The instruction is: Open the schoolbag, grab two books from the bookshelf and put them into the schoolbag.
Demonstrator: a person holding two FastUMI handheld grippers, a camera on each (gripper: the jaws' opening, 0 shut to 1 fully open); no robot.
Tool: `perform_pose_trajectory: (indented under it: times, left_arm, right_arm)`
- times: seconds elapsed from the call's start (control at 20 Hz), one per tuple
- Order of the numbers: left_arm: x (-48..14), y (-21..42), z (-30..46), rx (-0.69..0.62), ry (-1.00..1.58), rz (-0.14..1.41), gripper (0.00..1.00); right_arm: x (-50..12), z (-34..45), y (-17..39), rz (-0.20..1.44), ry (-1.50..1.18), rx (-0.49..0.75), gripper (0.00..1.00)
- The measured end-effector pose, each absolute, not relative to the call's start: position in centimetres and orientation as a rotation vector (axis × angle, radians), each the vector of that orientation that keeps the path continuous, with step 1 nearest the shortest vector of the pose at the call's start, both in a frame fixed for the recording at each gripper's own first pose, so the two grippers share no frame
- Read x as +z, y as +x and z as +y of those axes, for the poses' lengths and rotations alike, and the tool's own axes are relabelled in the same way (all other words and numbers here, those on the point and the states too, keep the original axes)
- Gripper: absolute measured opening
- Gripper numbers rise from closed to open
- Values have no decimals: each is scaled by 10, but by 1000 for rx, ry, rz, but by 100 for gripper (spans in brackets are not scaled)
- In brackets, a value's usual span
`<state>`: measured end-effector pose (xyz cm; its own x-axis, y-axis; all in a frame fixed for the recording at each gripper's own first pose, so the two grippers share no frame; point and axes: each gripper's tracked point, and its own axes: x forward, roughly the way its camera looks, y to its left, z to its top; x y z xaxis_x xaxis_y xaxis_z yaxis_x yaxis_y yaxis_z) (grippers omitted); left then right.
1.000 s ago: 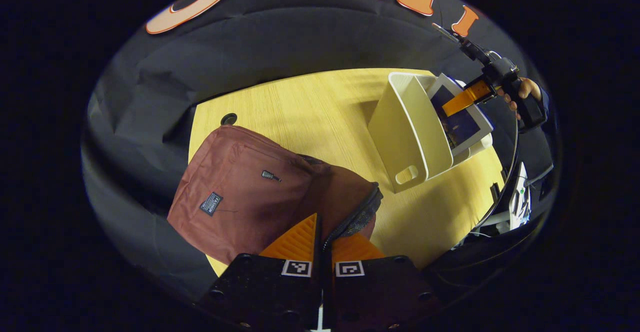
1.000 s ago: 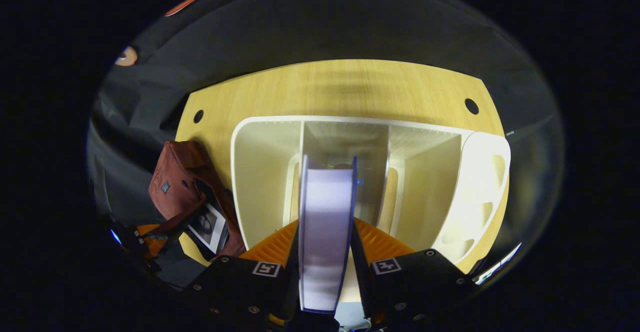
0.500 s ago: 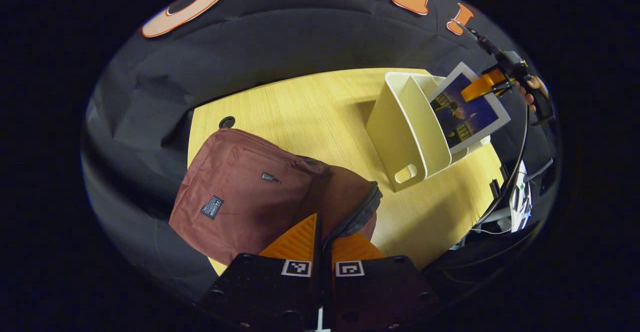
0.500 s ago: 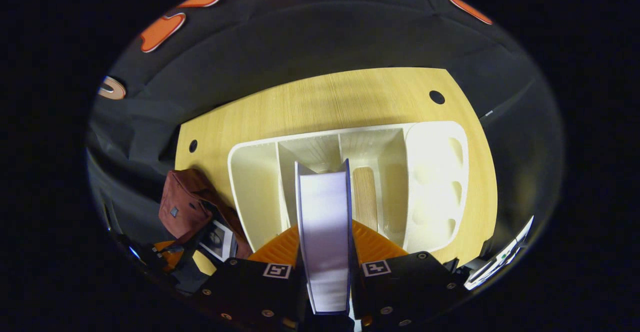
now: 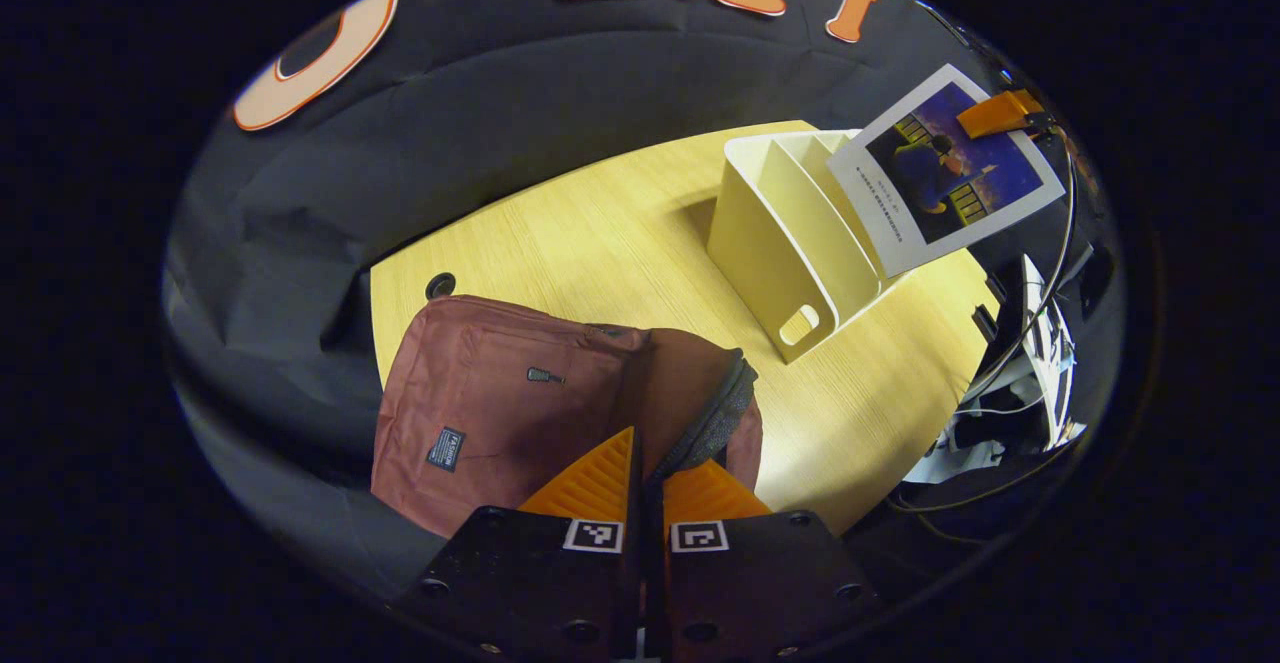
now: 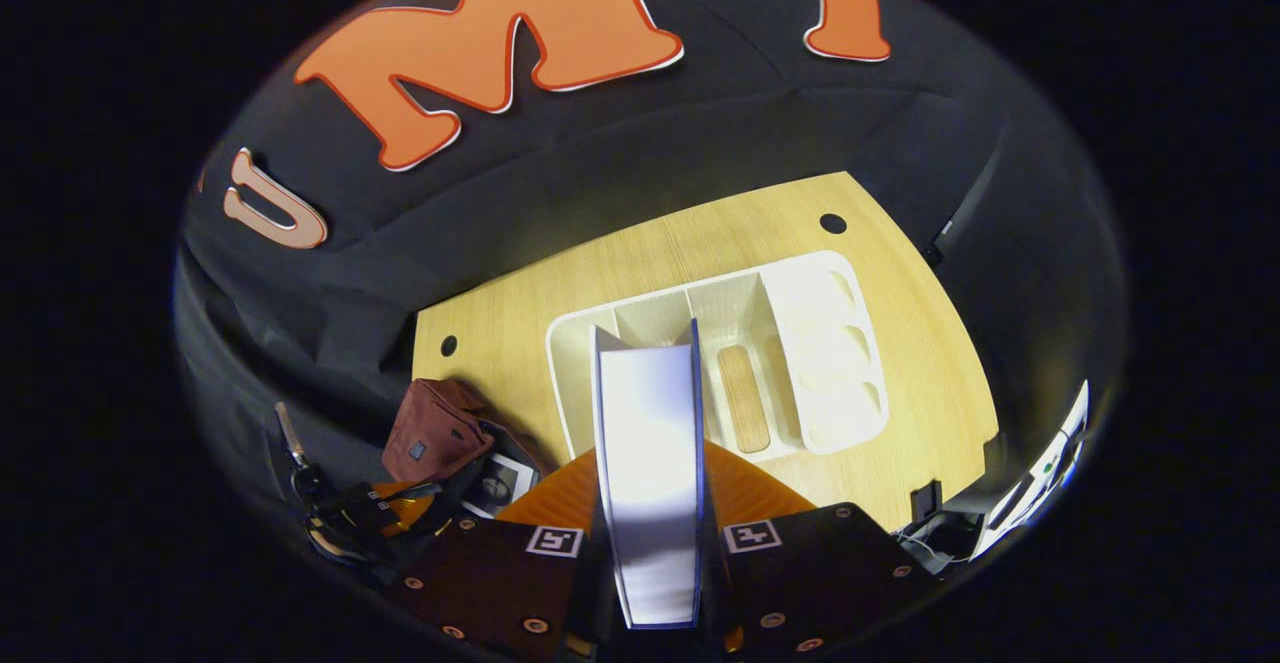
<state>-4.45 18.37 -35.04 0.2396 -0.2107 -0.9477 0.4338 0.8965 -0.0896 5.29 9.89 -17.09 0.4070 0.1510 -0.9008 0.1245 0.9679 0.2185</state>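
In the left gripper view, my left gripper (image 5: pixel 648 463) points down at the table's near edge at 6 o'clock, its jaws closed on the dark zipper rim of the maroon fabric schoolbag (image 5: pixel 500 413); the two fingers meet with only that edge of fabric between them. The bag lies flat on the pale wooden table (image 5: pixel 620 243), its front pocket and small label patch towards 8 o'clock and its opened mouth at the jaws. Farther off at 2 o'clock stands the cream plastic bookshelf (image 5: pixel 780 243) with upright dividers, and above it, clear of the shelf, hangs a white-bordered book with a dark blue cover picture (image 5: pixel 945 168), clipped at its upper corner by my right gripper (image 5: pixel 1000 115).

In the right gripper view, my right gripper (image 6: pixel 650 503) looks down from well above the table, tilted forward, and its jaws are clamped on that book (image 6: pixel 650 483), seen edge-on with the pages facing the camera and a finger pressing each cover. Beyond the book's top edge sits the bookshelf (image 6: pixel 800 343), lifted clear of by the book. At 8 o'clock is the schoolbag (image 6: pixel 435 433), open, with a second, black-and-white-covered book (image 6: pixel 497 484) showing in its mouth, and just beside it my left gripper (image 6: pixel 395 513) at the bag's edge.
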Motion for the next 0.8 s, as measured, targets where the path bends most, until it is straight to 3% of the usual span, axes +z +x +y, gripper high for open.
perform_pose_trajectory:
  times: [0.35,0.8]
  left_arm:
    - [-347,-41,191,-506,237,1228,3]
    - [-343,-46,191,-559,237,1213,4]
  right_arm:
    - [-148,121,4,1085,330,-4,36]
    - [-205,245,-44,1148,621,97,35]
